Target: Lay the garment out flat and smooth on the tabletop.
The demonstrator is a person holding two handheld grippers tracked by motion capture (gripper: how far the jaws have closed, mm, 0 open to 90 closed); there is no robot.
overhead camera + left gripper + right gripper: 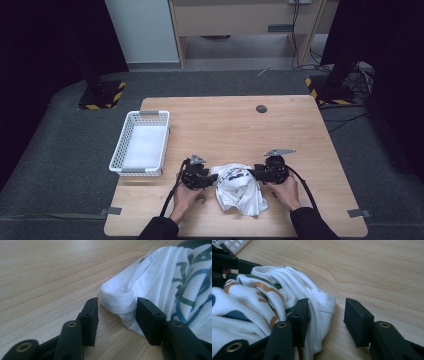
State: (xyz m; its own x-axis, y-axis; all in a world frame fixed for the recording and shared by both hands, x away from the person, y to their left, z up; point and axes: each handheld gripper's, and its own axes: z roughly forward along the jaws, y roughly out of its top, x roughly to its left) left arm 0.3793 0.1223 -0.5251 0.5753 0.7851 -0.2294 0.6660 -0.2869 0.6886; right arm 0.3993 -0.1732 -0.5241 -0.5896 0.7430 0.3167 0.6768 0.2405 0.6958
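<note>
**Two grippers close in on a crumpled shirt at the near edge of the table**

Black-sleeved forearms come in from the near edge of the high view, each hand wrapped around a gripper. Between them, near the front edge and a little right of the middle of the wooden table (300, 135), lies a white T-shirt (239, 194) bunched into a loose heap, with green, blue and orange print on its folds.

On the shirt's left side, the left gripper (211, 176) lies low over the wood and points right into the cloth. Its own view shows a ribbed hem (119, 304) sitting between the two black jaws: the right-hand jaw touches the fabric, while the left-hand one stands just clear of it, so the jaws are part spread around the hem and not yet pinching it.

At the shirt's right side, the right gripper (254, 172) points left. Here too the jaws stand part spread: in its view one jaw rests against the folded edge of the shirt (287, 290), and the other is apart from the cloth with bare wood showing in the gap. Nothing is clamped.

Farther left on the table, well apart from the shirt, sits a white plastic basket (120, 150) with perforated walls.
</note>
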